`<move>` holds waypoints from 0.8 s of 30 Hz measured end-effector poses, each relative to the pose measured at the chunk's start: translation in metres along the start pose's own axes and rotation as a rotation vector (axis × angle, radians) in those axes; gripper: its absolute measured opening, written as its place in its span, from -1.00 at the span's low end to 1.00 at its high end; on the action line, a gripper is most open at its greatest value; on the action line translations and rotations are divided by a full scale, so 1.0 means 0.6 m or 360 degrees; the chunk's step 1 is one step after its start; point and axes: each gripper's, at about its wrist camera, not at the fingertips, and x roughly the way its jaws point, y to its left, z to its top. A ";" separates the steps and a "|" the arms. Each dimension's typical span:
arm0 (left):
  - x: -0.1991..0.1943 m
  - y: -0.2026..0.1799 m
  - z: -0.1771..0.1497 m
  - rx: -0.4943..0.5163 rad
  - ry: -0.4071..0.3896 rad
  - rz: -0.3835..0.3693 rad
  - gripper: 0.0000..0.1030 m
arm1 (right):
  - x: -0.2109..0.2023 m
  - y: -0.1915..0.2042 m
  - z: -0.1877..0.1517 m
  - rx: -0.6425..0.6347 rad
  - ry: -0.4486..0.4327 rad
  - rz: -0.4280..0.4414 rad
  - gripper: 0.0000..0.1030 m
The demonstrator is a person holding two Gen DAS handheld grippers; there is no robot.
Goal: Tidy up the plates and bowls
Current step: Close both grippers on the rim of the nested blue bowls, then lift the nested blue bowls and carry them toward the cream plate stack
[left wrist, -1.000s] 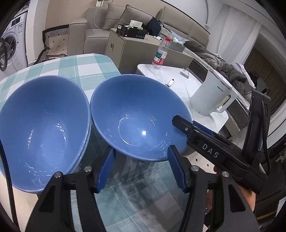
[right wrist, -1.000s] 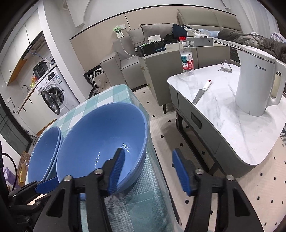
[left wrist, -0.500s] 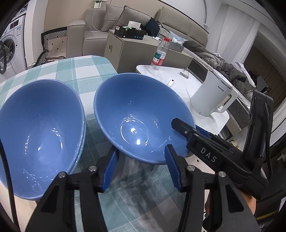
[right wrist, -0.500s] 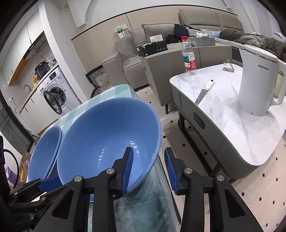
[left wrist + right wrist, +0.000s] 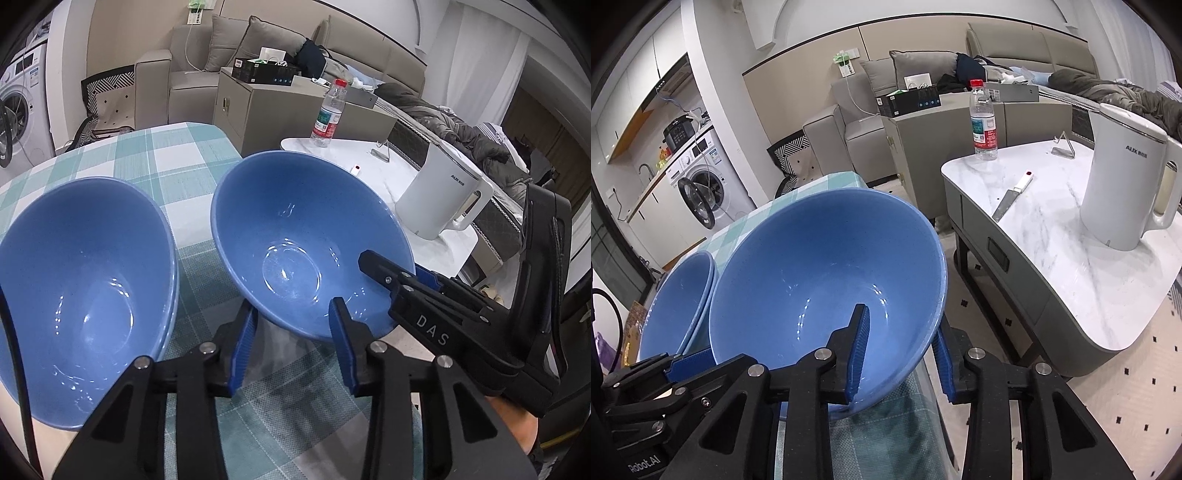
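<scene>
Now the right gripper [image 5: 899, 350] pinches the near rim of a tilted blue bowl [image 5: 820, 280], 1 finger inside and 1 outside, while the left gripper [image 5: 291, 332], spread, sits below it, beside 2 stacked bowls [image 5: 81, 295] on the checked table [image 5: 147, 162].

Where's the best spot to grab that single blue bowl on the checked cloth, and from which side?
Probably the thin rim nearest the table edge, from the side facing the white kettle. The single blue bowl flares wide, so only its wall fits between two fingers. The right claw does this: one finger inside, one outside. The left claw is open just short of it.
</scene>
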 end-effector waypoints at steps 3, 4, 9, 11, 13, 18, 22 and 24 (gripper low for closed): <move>-0.001 -0.002 0.000 0.0013 -0.0004 0.0013 -0.25 | -0.002 0.000 0.000 -0.0010 -0.0007 -0.0005 -0.33; -0.001 -0.002 0.000 0.0018 -0.0005 0.0018 -0.25 | -0.003 0.001 0.000 -0.0014 -0.0010 -0.0008 -0.33; -0.004 -0.005 0.000 0.0037 -0.0011 0.0029 -0.25 | -0.008 0.003 0.001 -0.0026 -0.0023 -0.0017 -0.33; -0.005 -0.007 0.000 0.0049 -0.0016 0.0035 -0.25 | -0.010 0.003 0.000 -0.0028 -0.0024 -0.0018 -0.33; -0.006 -0.008 0.000 0.0052 -0.0018 0.0036 -0.25 | -0.010 0.004 0.000 -0.0033 -0.0024 -0.0020 -0.33; -0.010 -0.007 0.000 0.0065 -0.0028 0.0044 -0.25 | -0.012 0.008 0.003 -0.0049 -0.0035 -0.0023 -0.33; -0.016 -0.006 0.000 0.0070 -0.0041 0.0049 -0.25 | -0.015 0.012 0.004 -0.0063 -0.0046 -0.0016 -0.33; -0.020 -0.006 0.001 0.0076 -0.0052 0.0052 -0.25 | -0.018 0.013 0.004 -0.0068 -0.0051 -0.0012 -0.33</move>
